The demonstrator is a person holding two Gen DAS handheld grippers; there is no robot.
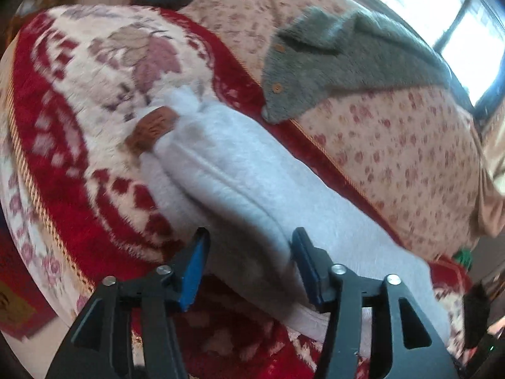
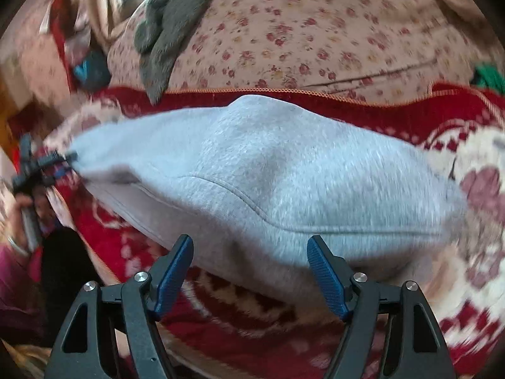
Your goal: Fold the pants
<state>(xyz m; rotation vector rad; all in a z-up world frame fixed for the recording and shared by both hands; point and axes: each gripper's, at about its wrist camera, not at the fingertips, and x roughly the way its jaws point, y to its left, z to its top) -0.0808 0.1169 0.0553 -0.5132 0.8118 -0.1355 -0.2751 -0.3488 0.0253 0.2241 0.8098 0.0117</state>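
Light grey sweatpants [image 1: 240, 183] lie folded lengthwise on a red and cream floral blanket [image 1: 79, 145]; a brown patch [image 1: 151, 129] marks their far end. My left gripper [image 1: 251, 262] is open, its blue pads standing either side of the near end of the pants without pressing. In the right wrist view the pants [image 2: 268, 170] stretch across the blanket [image 2: 410, 117]. My right gripper [image 2: 251, 265] is open at their near long edge, with the cloth between the jaws. The left gripper [image 2: 63, 162] shows blurred at the pants' left end.
A grey fuzzy cardigan with buttons [image 1: 331, 60] [image 2: 170, 22] lies on the flowered sheet [image 1: 394, 145] [image 2: 315, 31] behind the blanket. A bright window [image 1: 442, 6] is beyond. A person's hand [image 2: 22, 208] holds the left gripper's handle at the left rim.
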